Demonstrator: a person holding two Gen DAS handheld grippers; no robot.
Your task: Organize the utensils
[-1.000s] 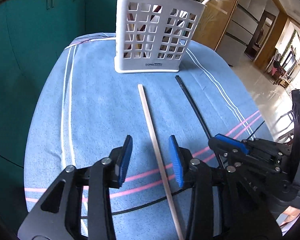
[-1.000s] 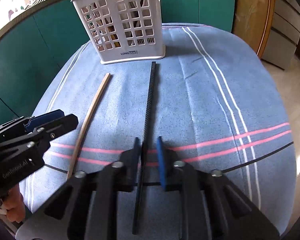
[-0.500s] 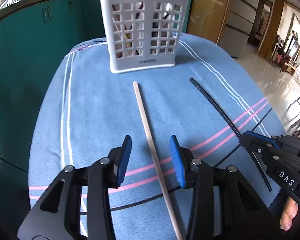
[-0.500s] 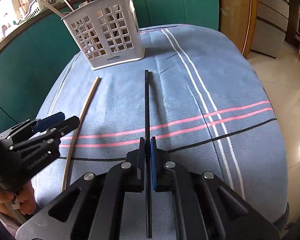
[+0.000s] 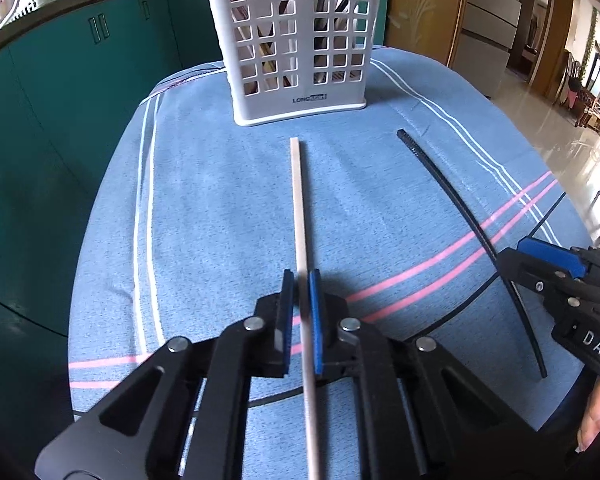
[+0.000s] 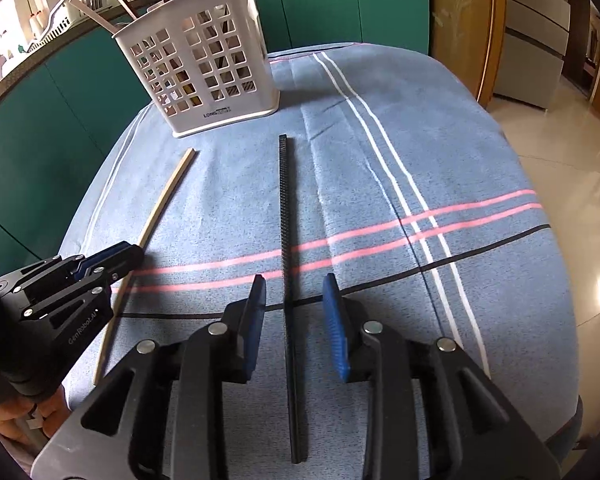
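A pale wooden chopstick (image 5: 298, 200) lies on the blue cloth, pointing at the white slotted utensil holder (image 5: 300, 40). My left gripper (image 5: 301, 280) is shut on the wooden chopstick near its near end. A black chopstick (image 6: 286, 216) lies to its right, parallel. My right gripper (image 6: 294, 288) is open, its pads either side of the black chopstick without touching it. The wooden chopstick (image 6: 164, 204) and the left gripper (image 6: 100, 264) show at the left of the right wrist view. The holder (image 6: 204, 68) has several utensils standing in it.
The table is covered by a blue cloth (image 5: 204, 208) with white, pink and black stripes. Teal cabinets (image 5: 60, 80) stand behind and to the left. A tiled floor (image 6: 572, 128) drops off to the right of the table edge.
My left gripper has closed on the wooden chopstick. My right gripper, shut on the black chopstick half a second ago, has opened; the black chopstick lies on the cloth.
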